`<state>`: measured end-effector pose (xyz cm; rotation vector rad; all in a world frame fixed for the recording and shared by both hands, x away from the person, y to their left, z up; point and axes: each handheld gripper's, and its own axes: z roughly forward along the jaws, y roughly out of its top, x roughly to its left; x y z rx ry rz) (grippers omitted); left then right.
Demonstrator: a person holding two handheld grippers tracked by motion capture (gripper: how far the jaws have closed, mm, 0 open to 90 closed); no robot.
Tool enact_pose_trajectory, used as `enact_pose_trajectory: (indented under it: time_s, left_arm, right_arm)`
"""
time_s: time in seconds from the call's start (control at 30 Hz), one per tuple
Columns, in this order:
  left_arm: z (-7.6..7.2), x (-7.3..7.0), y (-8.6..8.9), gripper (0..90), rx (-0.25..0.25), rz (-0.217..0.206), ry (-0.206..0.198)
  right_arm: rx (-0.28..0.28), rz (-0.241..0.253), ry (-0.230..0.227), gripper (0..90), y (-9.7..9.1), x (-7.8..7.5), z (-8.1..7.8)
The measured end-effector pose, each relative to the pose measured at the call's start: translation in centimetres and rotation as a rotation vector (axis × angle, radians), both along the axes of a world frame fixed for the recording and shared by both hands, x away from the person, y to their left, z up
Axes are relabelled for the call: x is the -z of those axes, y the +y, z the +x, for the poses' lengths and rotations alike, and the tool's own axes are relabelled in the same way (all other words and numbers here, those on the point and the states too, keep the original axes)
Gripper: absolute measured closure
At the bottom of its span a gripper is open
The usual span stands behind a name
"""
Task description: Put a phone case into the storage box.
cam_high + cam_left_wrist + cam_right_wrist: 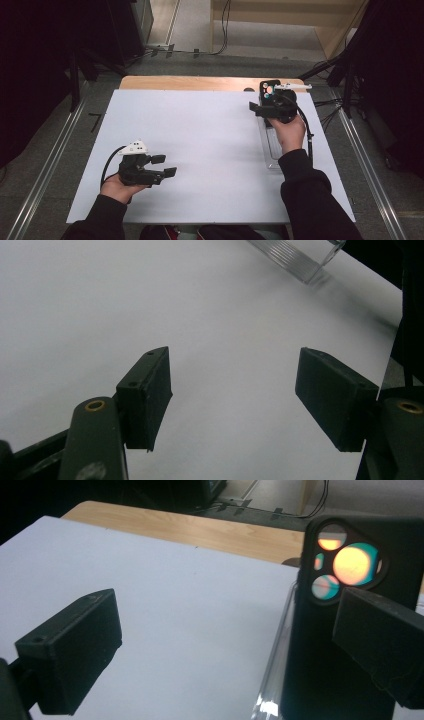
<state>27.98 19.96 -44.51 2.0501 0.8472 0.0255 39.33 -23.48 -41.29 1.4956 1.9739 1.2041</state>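
the lower part of the black phone case (350, 630) is cut off at the bottom edge of my right gripper view, and one of my own pads covers part of its right side. in the high view my right gripper (266, 107) and hand (289, 132) hide most of the case (270, 89), so just its top end with the camera cut-out peeks out near the far right of the desk (200, 135). whether the case touches the clear plastic tray (272, 150) i cannot tell; the tray's edge shows as a glassy, ribbed strip just left of the case in my right gripper view (277, 680), and its corner sits cropped at the top of my left gripper view (300, 257).

the case is matte black with rounded corners, and its cut-out has several round openings glowing orange and teal. the desk is covered by a smooth white sheet, with a pale wooden edge (200, 82) along the far side.

my right gripper (225, 640) is spread wide, its blocky black pads apart, the right pad in front of the case without pinching it. my left gripper (167, 166) rests low at the near left, well apart from the case, jaws spread with bare white sheet between its pads (150, 395); brass-coloured bushings show on its arms.
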Motion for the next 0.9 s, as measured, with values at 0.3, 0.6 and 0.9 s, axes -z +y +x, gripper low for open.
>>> enact_pose_trajectory:
  time_s: [0.3,0.6,0.9]
  left_arm:
    - [0.2,0.0,0.1,30.7,0.009,-0.006,0.002]
    - [0.4,-0.1,0.3,30.7,0.018,-0.016,0.007]
    - [0.4,-0.1,0.5,30.7,0.023,-0.021,0.008]
  right_arm:
    - [-0.088,0.014,0.014,4.7,1.4,-0.2,-2.4]
    - [-0.186,0.03,0.028,12.2,2.0,-0.5,-4.9]
    - [-0.266,0.015,0.015,18.0,2.4,-0.4,-7.3]
